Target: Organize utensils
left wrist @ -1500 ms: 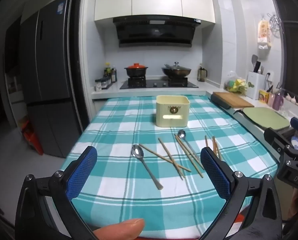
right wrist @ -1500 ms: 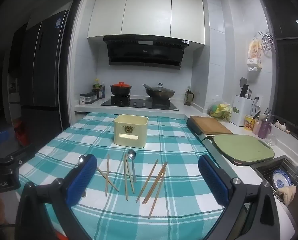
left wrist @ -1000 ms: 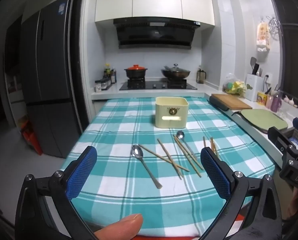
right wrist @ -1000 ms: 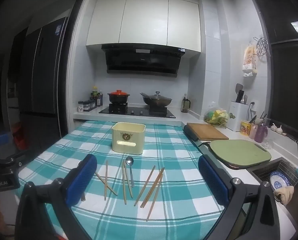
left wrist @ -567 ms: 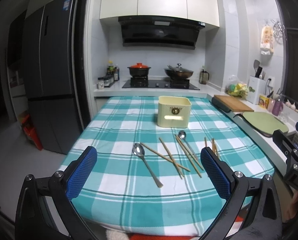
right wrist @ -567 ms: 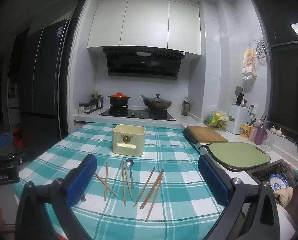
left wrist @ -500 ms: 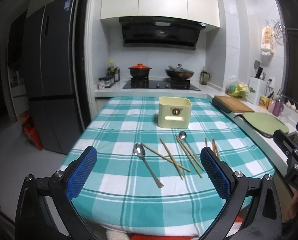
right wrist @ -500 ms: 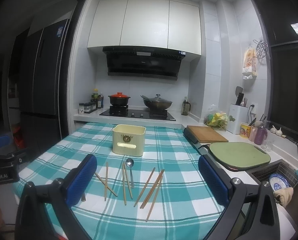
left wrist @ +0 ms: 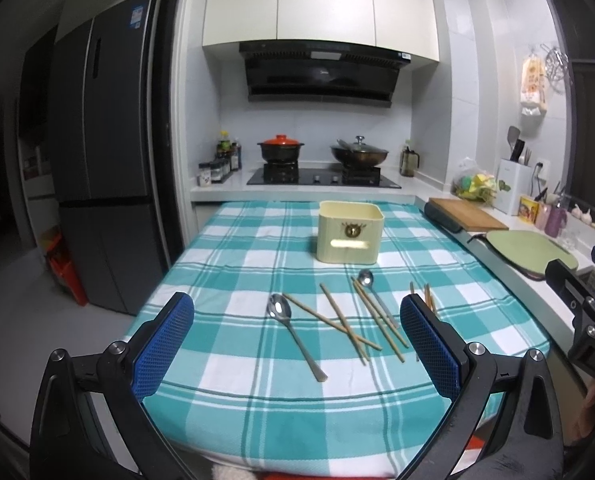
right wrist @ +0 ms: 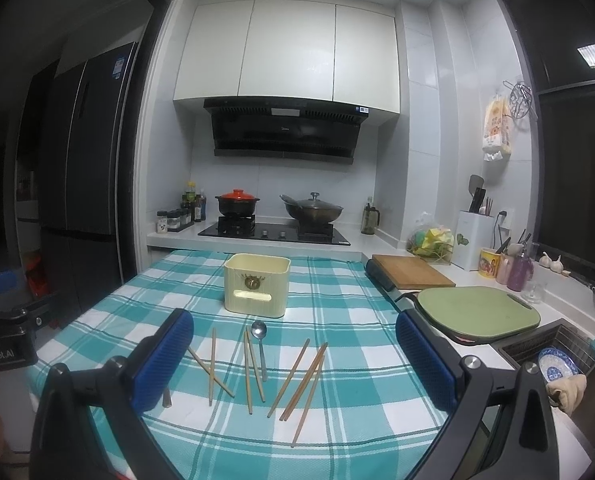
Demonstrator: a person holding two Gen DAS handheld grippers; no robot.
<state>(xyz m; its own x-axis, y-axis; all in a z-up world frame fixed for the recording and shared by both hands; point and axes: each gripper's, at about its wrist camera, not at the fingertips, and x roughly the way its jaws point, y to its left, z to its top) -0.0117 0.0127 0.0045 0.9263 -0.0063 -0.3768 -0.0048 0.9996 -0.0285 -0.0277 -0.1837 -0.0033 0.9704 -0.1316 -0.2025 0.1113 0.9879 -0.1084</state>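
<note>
A cream utensil box (left wrist: 350,232) (right wrist: 256,289) stands on the teal checked tablecloth (left wrist: 233,276). In front of it lie several wooden chopsticks (left wrist: 343,320) (right wrist: 301,372) and two metal spoons: a large one (left wrist: 293,330) at the left and a small one (left wrist: 375,296) (right wrist: 260,344) near the box. My left gripper (left wrist: 295,346) is open and empty, held above the near table edge. My right gripper (right wrist: 293,360) is open and empty, also held back from the utensils.
A wooden board (right wrist: 411,272) and a green board (right wrist: 477,312) lie on the counter at the right, with a sink basket (right wrist: 553,356) beyond. A stove with pots (left wrist: 321,160) is at the back, a fridge (left wrist: 97,168) at the left.
Both grippers have risen slightly and tilted up, so the table sits lower in view. The thumb at the bottom of the left wrist view has gone. The utensils have not moved.
</note>
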